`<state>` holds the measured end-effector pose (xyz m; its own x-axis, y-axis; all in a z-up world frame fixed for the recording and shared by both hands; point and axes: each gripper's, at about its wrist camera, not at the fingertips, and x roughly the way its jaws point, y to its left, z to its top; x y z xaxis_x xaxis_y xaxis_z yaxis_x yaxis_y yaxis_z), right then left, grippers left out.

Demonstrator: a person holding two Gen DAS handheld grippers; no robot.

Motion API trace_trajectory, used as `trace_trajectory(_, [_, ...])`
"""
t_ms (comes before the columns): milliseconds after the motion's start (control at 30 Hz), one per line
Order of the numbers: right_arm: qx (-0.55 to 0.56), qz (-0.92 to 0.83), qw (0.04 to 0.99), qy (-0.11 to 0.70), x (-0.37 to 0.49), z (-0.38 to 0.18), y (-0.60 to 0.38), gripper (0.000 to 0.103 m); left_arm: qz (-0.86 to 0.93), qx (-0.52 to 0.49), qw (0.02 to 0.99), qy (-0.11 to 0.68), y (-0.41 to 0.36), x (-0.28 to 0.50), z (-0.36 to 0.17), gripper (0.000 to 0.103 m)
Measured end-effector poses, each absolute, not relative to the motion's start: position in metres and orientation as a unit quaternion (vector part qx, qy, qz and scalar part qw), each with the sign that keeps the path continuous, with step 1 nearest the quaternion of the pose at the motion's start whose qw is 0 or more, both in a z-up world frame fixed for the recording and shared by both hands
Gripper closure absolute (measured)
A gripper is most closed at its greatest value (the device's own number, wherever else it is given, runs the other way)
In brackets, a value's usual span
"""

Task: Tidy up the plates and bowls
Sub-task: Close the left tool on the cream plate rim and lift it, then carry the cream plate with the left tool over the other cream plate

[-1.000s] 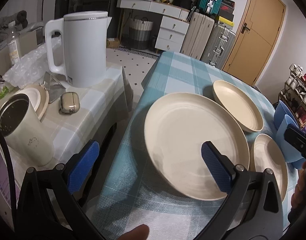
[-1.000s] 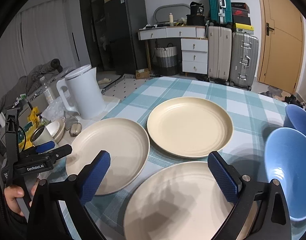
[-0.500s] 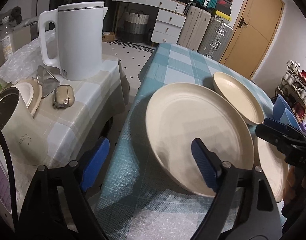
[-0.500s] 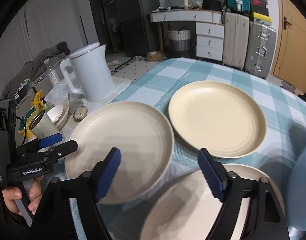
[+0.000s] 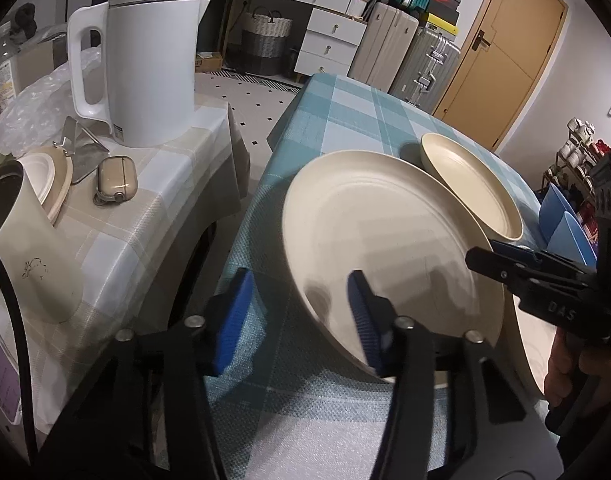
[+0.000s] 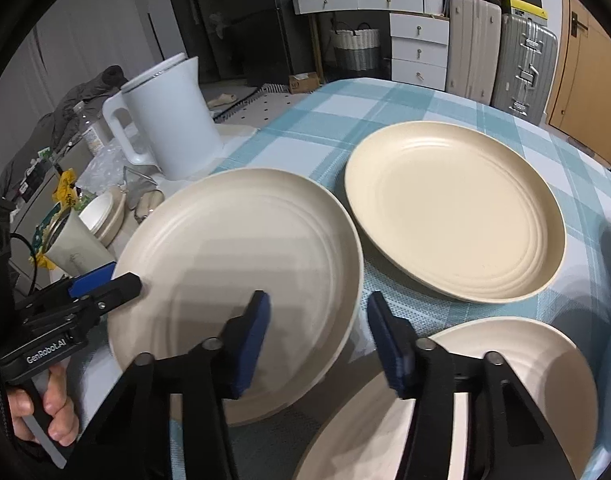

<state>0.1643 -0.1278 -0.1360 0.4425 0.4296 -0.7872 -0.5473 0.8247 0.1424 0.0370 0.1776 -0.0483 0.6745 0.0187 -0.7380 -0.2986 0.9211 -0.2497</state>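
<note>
Three cream plates on the teal checked tablecloth [image 6: 405,120], plus blue bowls [image 5: 565,224] at the 3 o'clock edge of the left wrist view.

Left gripper [image 5: 297,312]: jaws closing, straddling the rim of the near-left plate [image 5: 385,240]. One blue pad sits outside the rim over the cloth, the other over the plate's inner face. Can't tell whether the pads are touching the rim yet; that plate's near side looks tilted up off the cloth.

Right gripper [image 6: 319,344]: jaws closing too, astride the opposite rim of the same plate [image 6: 233,272], at its 4 o'clock in the right wrist view. Left pad over the plate's inside, right pad over the gap of cloth. Contact not clear here either.

Second plate [image 6: 453,212] lies flat at 1 o'clock from the first, apart from it. Third plate [image 6: 465,400] at 5 o'clock, under the right gripper's finger.

White kettle [image 5: 141,68] and a cream cup [image 5: 29,248] on the side table at 9–10 o'clock, off the task area.
</note>
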Motion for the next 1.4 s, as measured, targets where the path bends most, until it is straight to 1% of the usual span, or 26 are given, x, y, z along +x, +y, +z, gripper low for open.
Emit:
trace_trajectory(33, [-0.065, 0.287, 0.847, 0.443, 0.165, -0.137, -0.128, 0.062, 0.088, -0.176, 0.898, 0.394, 0.177, 0.036, -0.048, 0.067])
trace_trajectory(67, [-0.065, 0.283, 0.847, 0.446, 0.166, -0.138, -0.129, 0.067, 0.086, -0.174, 0.899, 0.393, 0.176, 0.036, -0.048, 0.069])
trace_trajectory(133, [-0.063, 0.279, 0.848, 0.447, 0.168, -0.138, -0.130, 0.070, 0.082, -0.170, 0.900, 0.392, 0.173, 0.037, -0.048, 0.076])
trace_trajectory(200, [-0.063, 0.276, 0.849, 0.447, 0.169, -0.138, -0.131, 0.075, 0.079, -0.165, 0.901, 0.393, 0.169, 0.038, -0.048, 0.080])
trace_trajectory(267, [-0.064, 0.271, 0.851, 0.446, 0.169, -0.138, -0.132, 0.080, 0.084, -0.157, 0.902, 0.394, 0.167, 0.038, -0.048, 0.082])
trace_trajectory(333, [-0.063, 0.269, 0.851, 0.446, 0.169, -0.138, -0.133, 0.082, 0.089, -0.157, 0.902, 0.393, 0.167, 0.038, -0.048, 0.085])
trace_trajectory(467, [-0.067, 0.265, 0.854, 0.442, 0.167, -0.137, -0.133, 0.084, 0.085, -0.160, 0.902, 0.392, 0.169, 0.037, -0.048, 0.086])
trace_trajectory(833, [-0.064, 0.263, 0.861, 0.430, 0.159, -0.128, -0.138, 0.084, 0.082, -0.155, 0.910, 0.376, 0.167, 0.030, -0.035, 0.086])
trace_trajectory(1400, [-0.053, 0.245, 0.879, 0.405, 0.132, -0.094, -0.169, 0.084, 0.054, -0.136, 0.926, 0.348, 0.141, 0.016, 0.005, 0.086])
